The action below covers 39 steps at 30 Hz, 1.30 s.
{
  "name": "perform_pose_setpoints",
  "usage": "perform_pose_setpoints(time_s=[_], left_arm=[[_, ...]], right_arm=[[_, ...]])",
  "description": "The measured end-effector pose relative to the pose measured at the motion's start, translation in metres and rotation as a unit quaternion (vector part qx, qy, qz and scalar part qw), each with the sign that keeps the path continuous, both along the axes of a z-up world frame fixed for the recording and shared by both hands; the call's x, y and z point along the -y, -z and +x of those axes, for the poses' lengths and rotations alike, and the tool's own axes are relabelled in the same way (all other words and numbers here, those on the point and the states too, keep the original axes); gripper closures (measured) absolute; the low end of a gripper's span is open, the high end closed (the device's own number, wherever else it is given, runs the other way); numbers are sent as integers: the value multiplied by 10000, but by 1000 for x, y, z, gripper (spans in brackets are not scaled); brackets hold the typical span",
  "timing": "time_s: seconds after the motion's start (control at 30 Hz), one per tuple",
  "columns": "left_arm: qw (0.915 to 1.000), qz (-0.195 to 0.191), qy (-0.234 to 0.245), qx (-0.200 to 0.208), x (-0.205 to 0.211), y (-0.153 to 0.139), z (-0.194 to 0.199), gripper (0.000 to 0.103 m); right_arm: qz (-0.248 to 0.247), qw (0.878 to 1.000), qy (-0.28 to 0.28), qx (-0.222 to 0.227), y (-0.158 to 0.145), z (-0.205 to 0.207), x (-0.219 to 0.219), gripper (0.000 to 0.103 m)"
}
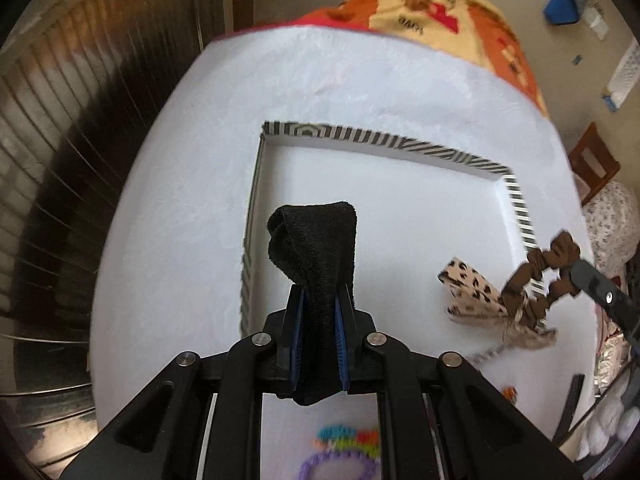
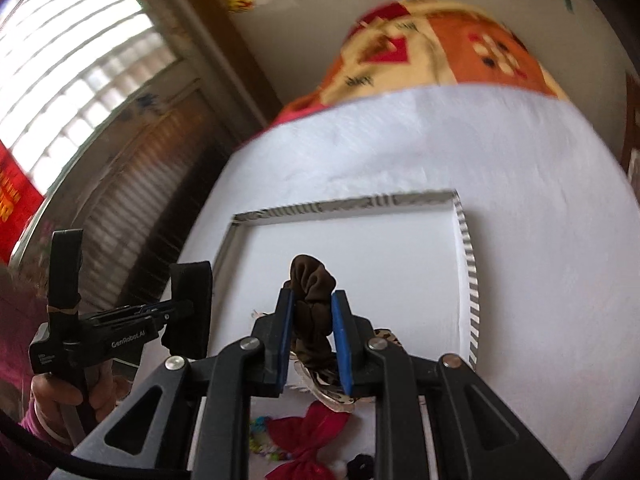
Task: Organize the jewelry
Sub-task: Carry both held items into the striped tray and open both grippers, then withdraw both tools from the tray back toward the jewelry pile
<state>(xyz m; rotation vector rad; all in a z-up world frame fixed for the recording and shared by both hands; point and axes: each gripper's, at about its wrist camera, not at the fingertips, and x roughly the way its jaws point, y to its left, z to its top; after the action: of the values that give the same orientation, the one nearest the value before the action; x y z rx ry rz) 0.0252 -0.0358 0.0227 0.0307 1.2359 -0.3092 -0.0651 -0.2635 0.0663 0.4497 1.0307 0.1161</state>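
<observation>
A shallow white tray with a striped rim point(image 1: 360, 136) point(image 2: 464, 232) lies on the white cloth. My left gripper point(image 1: 320, 300) is shut on a black fuzzy band point(image 1: 316, 248) and holds it above the tray's left side; it also shows in the right wrist view point(image 2: 192, 304). My right gripper point(image 2: 312, 308) is shut on a brown scrunchie point(image 2: 312, 280) point(image 1: 536, 276) above the tray's near right edge. A leopard-print bow point(image 1: 476, 292) point(image 2: 328, 392) hangs below the scrunchie and lies on the tray floor.
A red bow point(image 2: 308, 436), a dark scrunchie point(image 2: 360, 464) and bright beaded pieces point(image 1: 344, 440) lie on the cloth in front of the tray. A patterned orange blanket point(image 1: 440, 8) is behind. Slatted shutters point(image 1: 60, 160) stand to the left.
</observation>
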Motion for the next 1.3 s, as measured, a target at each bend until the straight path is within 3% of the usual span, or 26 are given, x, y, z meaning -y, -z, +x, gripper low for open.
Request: perform_pose_setpoints(time_s=[0.13, 0.27, 0.47, 0.53, 0.57, 0.6, 0.73, 0.77, 1.3], left_arm=[[9996, 216, -55, -169, 12, 24, 13, 103], [9988, 412, -73, -244, 19, 39, 17, 103], [9980, 619, -64, -128, 23, 46, 21, 103], [9979, 646, -32, -83, 24, 45, 20, 101], [9980, 624, -17, -81, 24, 45, 19, 95], [9981, 605, -13, -86, 24, 46, 18, 90], [9978, 655, -60, -20, 22, 43, 15, 87], [9979, 647, -69, -14, 21, 42, 14, 87], [9970, 522, -111, 566, 6, -6, -40, 87]], right_arm=[[109, 9987, 183, -460, 41, 6, 22, 83], [-101, 9950, 442, -888, 76, 12, 41, 83], [-639, 9919, 418, -1017, 91, 19, 40, 82], [-812, 9905, 406, -1036, 93, 21, 36, 75], [-835, 9901, 401, -1051, 94, 21, 35, 72], [-804, 9907, 383, -1028, 93, 20, 33, 69], [-864, 9918, 388, -860, 79, 10, 31, 46], [-884, 9920, 387, -810, 75, 9, 31, 45], [-972, 9948, 279, -154, 5, -39, -3, 42]])
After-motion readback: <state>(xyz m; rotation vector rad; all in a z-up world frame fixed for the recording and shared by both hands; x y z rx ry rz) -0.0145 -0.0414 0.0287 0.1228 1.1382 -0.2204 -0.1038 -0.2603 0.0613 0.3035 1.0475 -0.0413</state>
